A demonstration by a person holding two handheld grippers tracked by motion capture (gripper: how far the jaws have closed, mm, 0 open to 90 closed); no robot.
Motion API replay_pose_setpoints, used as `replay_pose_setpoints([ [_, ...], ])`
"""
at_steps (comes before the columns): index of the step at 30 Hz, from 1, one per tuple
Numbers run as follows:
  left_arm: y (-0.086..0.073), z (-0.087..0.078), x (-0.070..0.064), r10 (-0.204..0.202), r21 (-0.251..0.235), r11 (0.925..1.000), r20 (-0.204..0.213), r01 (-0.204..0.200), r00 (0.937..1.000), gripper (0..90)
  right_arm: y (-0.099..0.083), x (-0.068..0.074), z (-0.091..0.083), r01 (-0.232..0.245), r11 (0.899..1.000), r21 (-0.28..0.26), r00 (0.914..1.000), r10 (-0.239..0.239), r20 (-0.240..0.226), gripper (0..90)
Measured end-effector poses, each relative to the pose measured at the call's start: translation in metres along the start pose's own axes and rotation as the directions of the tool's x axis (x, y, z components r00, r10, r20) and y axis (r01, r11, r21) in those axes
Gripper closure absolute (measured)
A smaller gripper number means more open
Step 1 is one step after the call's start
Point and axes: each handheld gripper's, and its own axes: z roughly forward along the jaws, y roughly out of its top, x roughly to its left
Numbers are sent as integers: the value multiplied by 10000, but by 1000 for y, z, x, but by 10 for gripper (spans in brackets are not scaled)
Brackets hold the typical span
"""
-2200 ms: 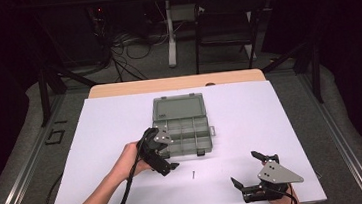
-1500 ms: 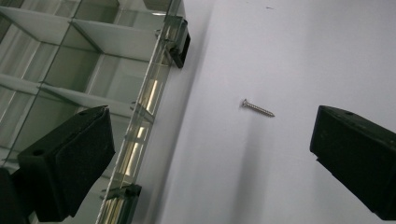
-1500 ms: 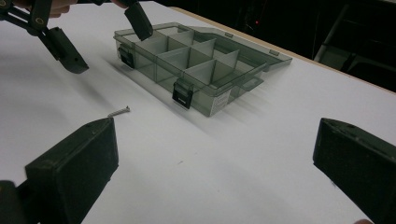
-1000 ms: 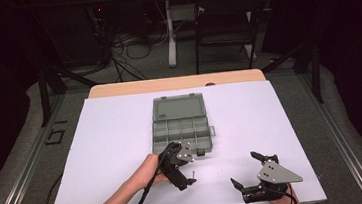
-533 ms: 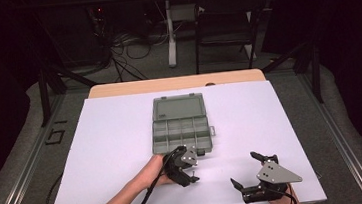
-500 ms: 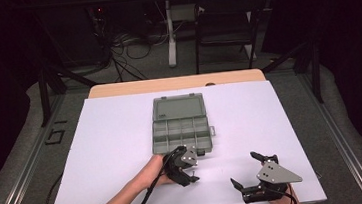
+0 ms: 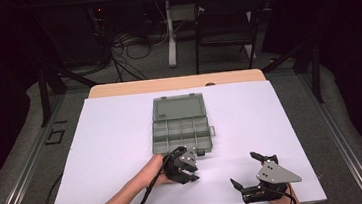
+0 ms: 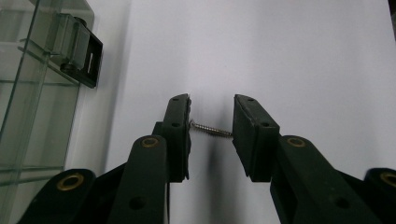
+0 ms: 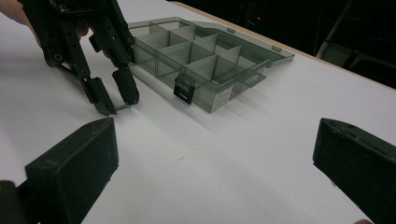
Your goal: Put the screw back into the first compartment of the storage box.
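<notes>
The left tool [image 8: 211, 128] is down on the white worktop [image 7: 112, 138], its jaws a narrow gap apart with a small screw [image 8: 212, 129] lying crosswise between them. The screw's head touches one pad and its tip reaches the other, so this looks like the closing moment of a pick; whether the grip is firm yet I cannot tell. In the right gripper view the same tool [image 9: 114, 102] stands tip-down with the screw [image 9: 122, 107] at its tips, just in front of the open compartment box [image 9: 196, 60].

The right tool [image 7: 248, 173] rests near the front edge of the worktop, jaws spread wide and holding nothing.

Next, I judge, comes a full squeeze, then a straight lift and a short carry to one of the box's compartments [image 7: 179, 132]. The box's black latch [image 8: 86, 58] sits close by on the near wall, so the lift needs to clear that rim first. There is open sheet to the side, and the right tool is well apart.
</notes>
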Motion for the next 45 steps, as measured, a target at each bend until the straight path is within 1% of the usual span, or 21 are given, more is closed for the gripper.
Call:
replay_pose_setpoints([
  [1, 0, 0, 0, -1, 5, 10000, 36, 1, 10000, 672, 0, 0, 0, 21, 10000, 19, 10000, -21, -10, 0],
  [2, 0, 0, 0, -13, -1, 10000, 42, 13, 10000, 672, 0, 0, 0, 4, 10000, -74, 10000, -4, 20, 0],
  [4, 0, 0, 0, -39, -23, 10000, 30, 39, 10000, 672, 0, 0, 0, 4, 10000, -67, 10000, -4, 14, 0],
  [5, 0, 0, 0, -42, -9, 10000, 11, 42, 10000, 672, 0, -1, 0, 20, 10000, 21, 10000, -20, -33, 0],
  [9, 0, -2, 0, -74, 33, 10000, 26, 74, 10000, 672, 0, 0, 0, 2, 10000, 21, 10000, -2, -35, 0],
  [11, -1, -4, 0, -62, -35, 10000, -21, 62, 10000, 672, 0, 0, 0, 14, 10000, -11, 10000, -14, -11, 0],
  [12, -1, -5, 0, -118, -95, 9999, -48, 117, 9999, 672, 0, 0, 0, 4, 10000, -64, 10000, -4, 7, 0],
  [13, -1, -6, 1, -110, -58, 9999, 30, 110, 9999, 672, 0, 0, 0, 2, 10000, -78, 10000, -2, 20, 0],
  [14, -2, -7, 1, -184, -147, 9997, -56, 183, 9998, 672, 0, 0, 0, 2, 10000, -81, 10000, -2, 23, 0],
  [17, -4, -12, 2, -188, -115, 9998, -139, 186, 9997, 672, 0, 0, 0, 1, 10000, -84, 10000, -1, 24, 0],
  [18, -5, -13, 2, -253, -173, 9995, -179, 250, 9995, 672, 0, -1, 0, 20, 10000, 18, 10000, -20, -30, 0],
  [25, -8, -26, 5, -335, -231, 9992, -412, 326, 9986, 672, 0, 0, 0, 18, 10000, 44, 10000, -18, 7, 0],
  [26, -9, -28, 6, -399, -266, 9989, -443, 388, 9982, 672, 0, 0, 0, 23, 10000, 26, 10000, -23, -11, 0],
  [28, -10, -31, 7, -348, -225, 9992, -458, 338, 9983, 672, 0, 0, 0, 17, 10000, 32, 10000, -17, -11, 0],
  [30, -12, -34, 8, -460, -295, 9986, -566, 443, 9973, 672, 0, 0, 0, 19, 10000, 28, 10000, -19, -8, 0],
  [37, -16, -44, 11, -632, -395, 9974, -728, 605, 9953, 672, 0, 0, 0, 17, 10000, 19, 10000, -17, -4, 0],
  [40, -17, -48, 11, -687, -448, 9969, -837, 651, 9941, 673, 0, 0, 0, 2, 10000, 47, 10000, -2, 9, 0],
  [41, -18, -50, 11, -685, -413, 9970, -803, 653, 9944, 672, 0, 0, 0, 1, 10000, 46, 10000, -1, 12, 0],
  [42, -19, -52, 12, -688, -449, 9969, -894, 650, 9936, 672, 0, 0, 0, 2, 10000, 48, 10000, -2, 9, 0],
  [45, -22, -57, 13, -842, -493, 9956, -939, 798, 9920, 673, 0, 0, 0, 1, 10000, 53, 10000, -1, 27, 0],
])
